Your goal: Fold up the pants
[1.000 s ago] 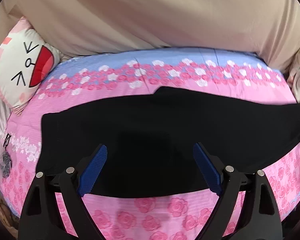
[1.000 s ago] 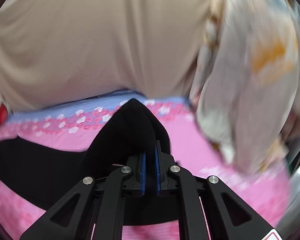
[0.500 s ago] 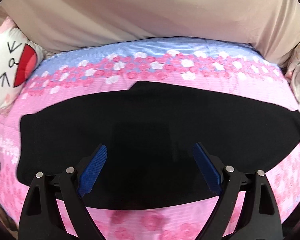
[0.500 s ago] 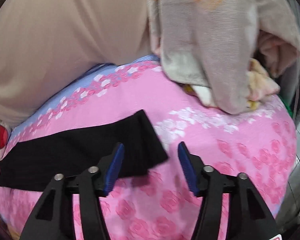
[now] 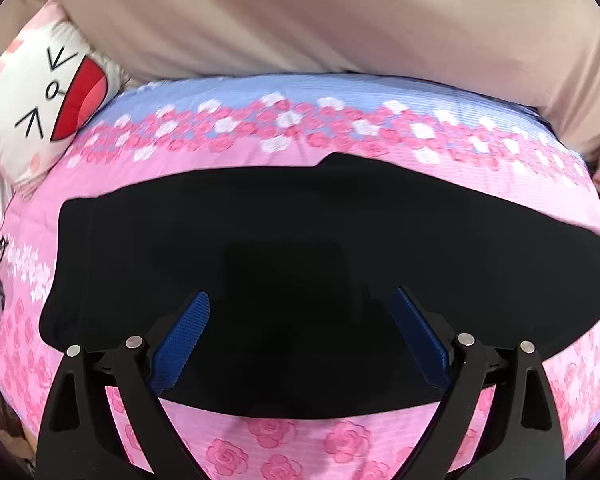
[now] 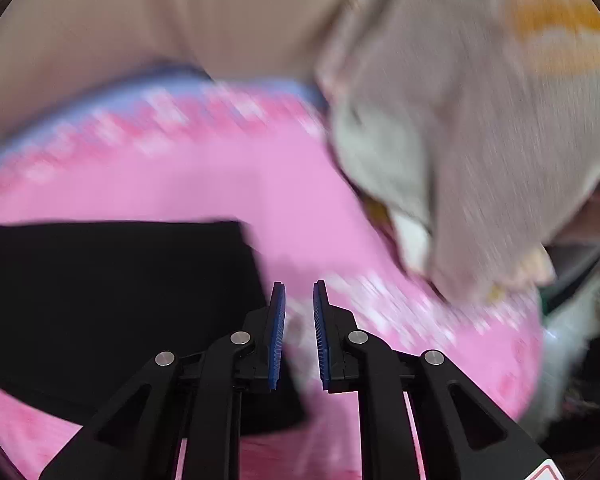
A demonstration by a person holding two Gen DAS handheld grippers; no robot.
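Observation:
Black pants (image 5: 284, 248) lie flat as a long band across the pink rose-print bed sheet (image 5: 300, 448). My left gripper (image 5: 300, 336) is wide open and empty, hovering over the near middle of the pants. In the blurred right wrist view, the pants' right end (image 6: 120, 300) lies to the left of my right gripper (image 6: 299, 332). The right jaws stand a narrow gap apart with nothing between them, over bare pink sheet (image 6: 300, 208) just past the pants' end.
A white cat-face pillow (image 5: 44, 96) sits at the far left of the bed. A beige padded headboard (image 5: 300, 12) rises behind the bed. A heap of pale grey and orange cloth (image 6: 480, 120) lies at the bed's right side.
My right gripper let go of the pants' end, opened wide, then narrowed to a small gap and dropped lower at that end. The pants now lie flat. The left gripper stayed open above them.

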